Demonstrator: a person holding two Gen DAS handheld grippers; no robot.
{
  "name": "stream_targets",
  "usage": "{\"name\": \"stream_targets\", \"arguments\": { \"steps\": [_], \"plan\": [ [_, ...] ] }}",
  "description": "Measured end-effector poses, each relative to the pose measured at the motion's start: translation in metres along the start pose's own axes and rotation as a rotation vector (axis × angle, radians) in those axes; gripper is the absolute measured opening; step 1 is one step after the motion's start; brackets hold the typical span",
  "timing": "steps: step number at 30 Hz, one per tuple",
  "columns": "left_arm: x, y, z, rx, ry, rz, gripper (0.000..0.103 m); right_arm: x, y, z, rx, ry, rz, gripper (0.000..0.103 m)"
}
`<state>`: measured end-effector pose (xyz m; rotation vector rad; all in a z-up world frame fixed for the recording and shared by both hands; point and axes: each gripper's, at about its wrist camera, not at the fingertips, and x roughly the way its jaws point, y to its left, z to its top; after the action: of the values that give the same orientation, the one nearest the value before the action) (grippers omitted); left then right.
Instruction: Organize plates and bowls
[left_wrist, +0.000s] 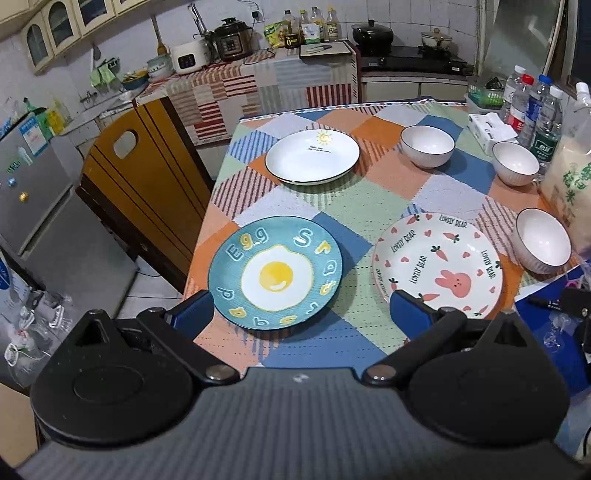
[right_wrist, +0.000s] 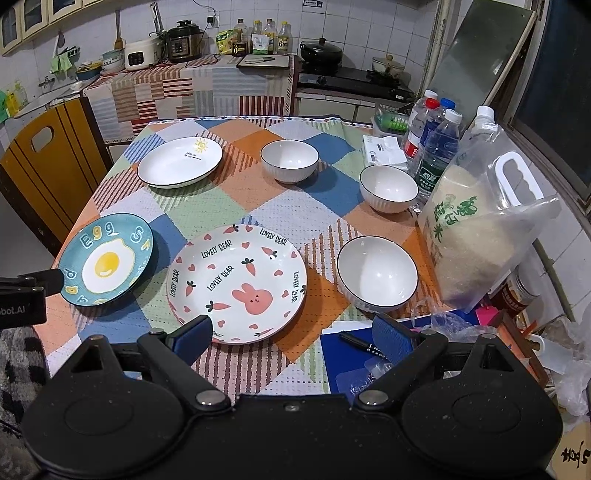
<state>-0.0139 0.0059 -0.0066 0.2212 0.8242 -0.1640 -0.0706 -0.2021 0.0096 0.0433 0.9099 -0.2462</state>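
Observation:
Three plates lie on the checked tablecloth: a teal egg plate (left_wrist: 275, 272) (right_wrist: 106, 258), a pink rabbit plate (left_wrist: 437, 266) (right_wrist: 236, 282) and a white sun plate (left_wrist: 312, 156) (right_wrist: 180, 161). Three white bowls stand to the right: far (left_wrist: 427, 146) (right_wrist: 289, 160), middle (left_wrist: 515, 162) (right_wrist: 388, 187) and near (left_wrist: 543, 240) (right_wrist: 376, 273). My left gripper (left_wrist: 301, 314) is open and empty, above the table's near edge between the egg and rabbit plates. My right gripper (right_wrist: 295, 338) is open and empty, above the near edge of the rabbit plate.
A bag of rice (right_wrist: 476, 236), water bottles (right_wrist: 436, 147) and a tissue pack (right_wrist: 382, 153) line the table's right side. A pen (right_wrist: 364, 345) lies on a blue sheet near the front right. A wooden chair (left_wrist: 144, 184) stands at the table's left.

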Motion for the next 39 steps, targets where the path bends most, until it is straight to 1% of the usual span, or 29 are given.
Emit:
{"name": "stream_targets", "arguments": {
  "steps": [4,8,12,16,22,28,31,34,37,39],
  "plan": [
    [0.001,0.003,0.0,-0.018,0.011,-0.019,0.103,0.0,0.0,0.0,-0.001,0.001,0.001,0.096],
    [0.004,0.006,-0.002,-0.03,0.017,-0.02,0.103,0.003,-0.002,-0.003,-0.001,0.003,-0.005,0.096],
    [0.005,0.008,-0.001,-0.024,0.033,-0.031,0.103,0.004,-0.003,-0.003,0.012,0.012,0.017,0.096],
    [0.004,0.011,-0.001,-0.027,0.038,-0.042,0.103,0.003,0.0,-0.004,-0.006,-0.001,-0.011,0.096],
    [0.002,0.012,-0.001,-0.025,0.043,-0.043,0.103,0.002,0.0,-0.005,-0.005,-0.001,-0.014,0.096],
    [0.006,0.012,0.0,-0.022,0.066,-0.049,0.103,0.003,0.001,-0.006,-0.004,0.002,-0.015,0.096],
    [0.005,0.017,0.002,-0.037,0.046,-0.081,0.103,0.005,0.0,-0.006,-0.001,0.007,-0.016,0.096],
    [0.005,0.021,0.006,-0.047,0.03,-0.082,0.103,0.01,-0.002,-0.005,0.0,0.016,-0.006,0.096],
    [0.008,0.023,0.013,-0.037,0.012,-0.103,0.103,0.017,-0.004,-0.004,0.005,0.016,0.014,0.096],
    [0.012,0.022,0.018,-0.021,-0.012,-0.114,0.1,0.022,-0.007,-0.003,0.003,0.002,0.03,0.096]
  ]
}}
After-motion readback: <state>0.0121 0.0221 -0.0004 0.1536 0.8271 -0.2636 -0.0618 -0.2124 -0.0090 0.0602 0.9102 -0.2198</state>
